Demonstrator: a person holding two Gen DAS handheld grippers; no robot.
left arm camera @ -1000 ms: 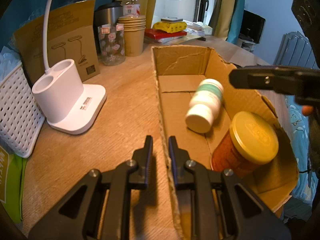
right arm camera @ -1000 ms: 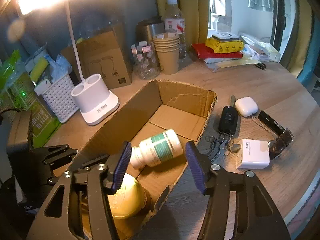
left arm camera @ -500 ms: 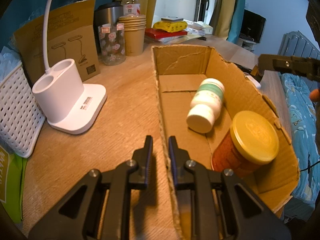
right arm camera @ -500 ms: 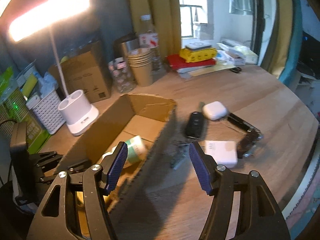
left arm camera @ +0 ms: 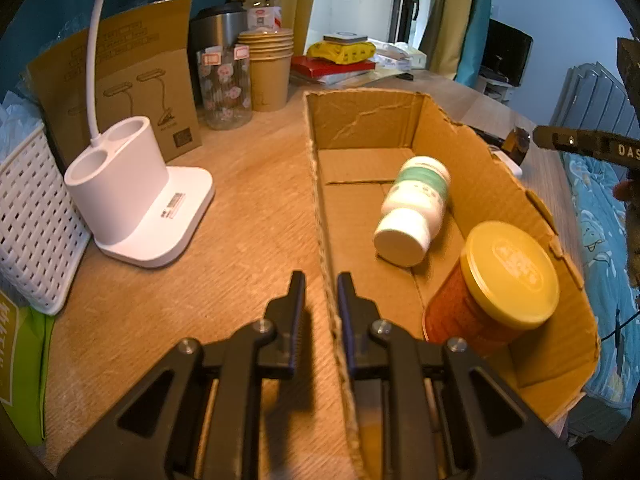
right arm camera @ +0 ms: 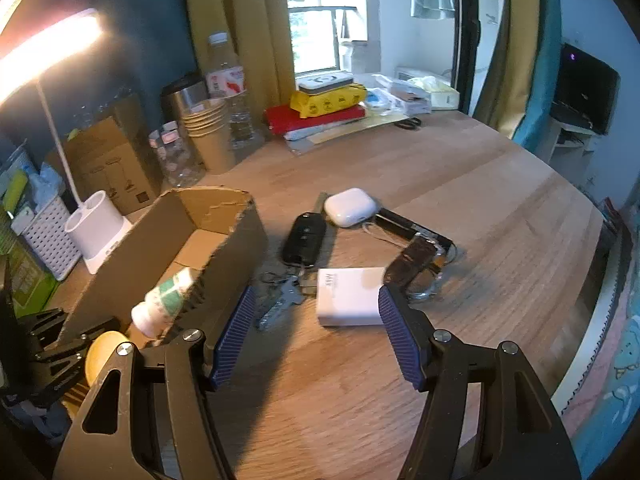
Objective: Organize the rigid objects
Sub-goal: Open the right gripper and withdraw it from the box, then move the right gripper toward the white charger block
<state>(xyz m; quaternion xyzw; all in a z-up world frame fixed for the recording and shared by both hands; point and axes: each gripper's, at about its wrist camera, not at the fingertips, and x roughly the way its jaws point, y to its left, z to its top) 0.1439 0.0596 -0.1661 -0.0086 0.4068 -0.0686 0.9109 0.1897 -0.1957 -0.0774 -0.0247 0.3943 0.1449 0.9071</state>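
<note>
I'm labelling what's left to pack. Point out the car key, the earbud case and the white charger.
car key (right arm camera: pixel 304 239), right wrist view, black fob body
earbud case (right arm camera: pixel 349 207), right wrist view, lid top
white charger (right arm camera: pixel 347 295), right wrist view, top face

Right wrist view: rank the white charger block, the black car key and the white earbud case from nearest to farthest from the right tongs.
1. White charger block, just ahead of the open right tongs.
2. Black car key, farther back, left of centre.
3. White earbud case, farthest, behind the key's tip.
</note>
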